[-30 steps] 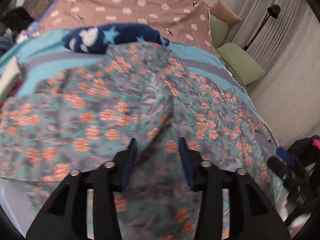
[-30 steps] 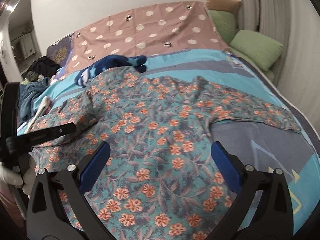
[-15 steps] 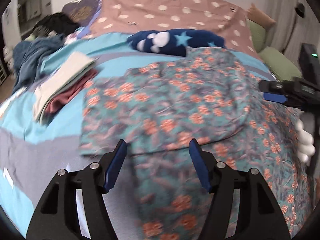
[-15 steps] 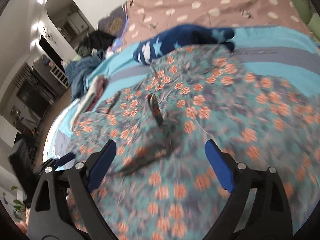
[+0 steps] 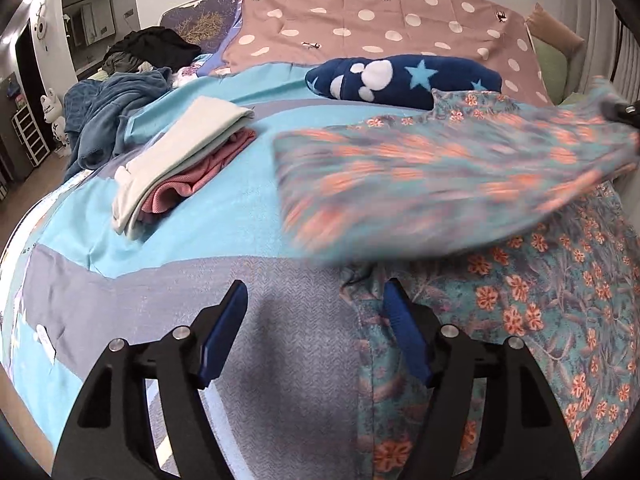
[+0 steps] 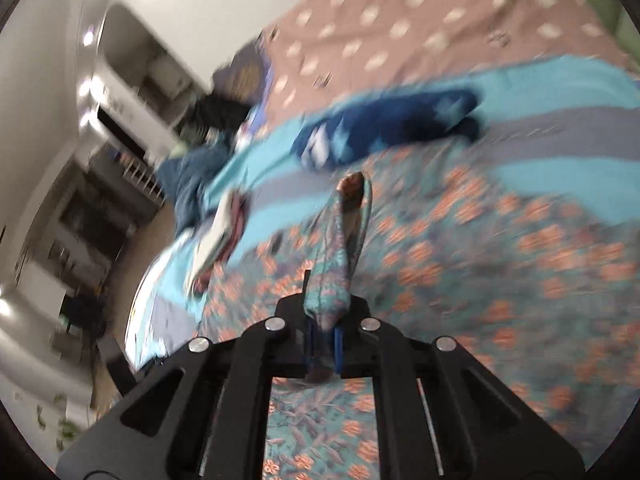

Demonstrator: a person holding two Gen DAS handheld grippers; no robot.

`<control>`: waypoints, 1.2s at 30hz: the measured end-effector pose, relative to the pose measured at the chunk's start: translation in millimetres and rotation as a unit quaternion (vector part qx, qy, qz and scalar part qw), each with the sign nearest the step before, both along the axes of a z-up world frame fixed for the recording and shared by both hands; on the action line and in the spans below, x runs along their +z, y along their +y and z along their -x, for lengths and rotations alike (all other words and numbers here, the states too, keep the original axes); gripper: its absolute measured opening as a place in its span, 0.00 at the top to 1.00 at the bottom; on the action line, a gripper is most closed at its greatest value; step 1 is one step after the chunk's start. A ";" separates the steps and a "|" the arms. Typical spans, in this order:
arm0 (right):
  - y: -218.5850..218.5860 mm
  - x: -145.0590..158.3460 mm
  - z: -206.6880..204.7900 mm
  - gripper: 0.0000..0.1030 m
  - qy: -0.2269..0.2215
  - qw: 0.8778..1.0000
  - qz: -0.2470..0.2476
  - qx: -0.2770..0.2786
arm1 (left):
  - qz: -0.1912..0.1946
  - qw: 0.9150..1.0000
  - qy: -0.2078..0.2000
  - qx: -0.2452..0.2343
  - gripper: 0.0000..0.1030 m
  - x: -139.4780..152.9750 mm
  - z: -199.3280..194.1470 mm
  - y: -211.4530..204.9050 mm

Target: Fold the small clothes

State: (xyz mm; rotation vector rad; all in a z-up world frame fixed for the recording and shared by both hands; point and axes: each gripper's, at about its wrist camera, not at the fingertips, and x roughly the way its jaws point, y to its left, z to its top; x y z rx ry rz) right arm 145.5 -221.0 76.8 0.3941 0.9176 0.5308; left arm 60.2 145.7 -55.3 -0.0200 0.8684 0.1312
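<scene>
At the far left of the left wrist view, a dark blue blanket (image 5: 108, 116) lies bunched on the bed (image 5: 224, 208), with dark clothes heaped behind it. Just right of it sits a stack of folded clothes (image 5: 180, 164), a pale piece on top and a pink one under it. Further back, a navy fleece (image 5: 404, 78) with stars and white paw prints rests against a pink dotted cover (image 5: 380, 16).

The left gripper (image 5: 314, 326) hovers over the grey and blue bedspread with its jaws opening and nothing pressed between them; its right finger stands at the hem of the floral shirt (image 5: 540, 304), which is spread over the right side of the bed. A blurred flap of that shirt is lifted in the air above it, stretching up to the right edge, where a bit of the other tool shows.

In the right wrist view, the right gripper (image 6: 323, 346) is clenched on a bunched fold of the floral shirt (image 6: 340, 264), its jaws closing tight on the cloth, which rises as a narrow ridge straight ahead of the fingers. The rest of this view is blurred.
</scene>
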 end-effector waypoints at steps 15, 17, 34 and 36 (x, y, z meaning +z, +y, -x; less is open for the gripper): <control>-108.2 -75.3 -7.3 0.62 0.090 0.987 0.010 -0.129 | 0.006 1.000 0.011 0.008 0.31 -6.4 -6.7 1.0; -115.4 -80.1 -5.3 0.53 0.101 0.987 -0.003 -0.128 | 0.012 1.000 0.012 0.010 0.29 -7.3 -7.2 3.0; -107.2 -72.8 16.2 0.89 0.136 0.983 0.093 -0.085 | 0.030 0.999 0.012 0.020 0.25 -11.2 -8.6 8.8; -121.3 -79.6 20.1 0.89 0.158 0.971 0.133 -0.123 | 0.033 0.999 0.010 0.020 0.25 -11.2 -8.5 9.6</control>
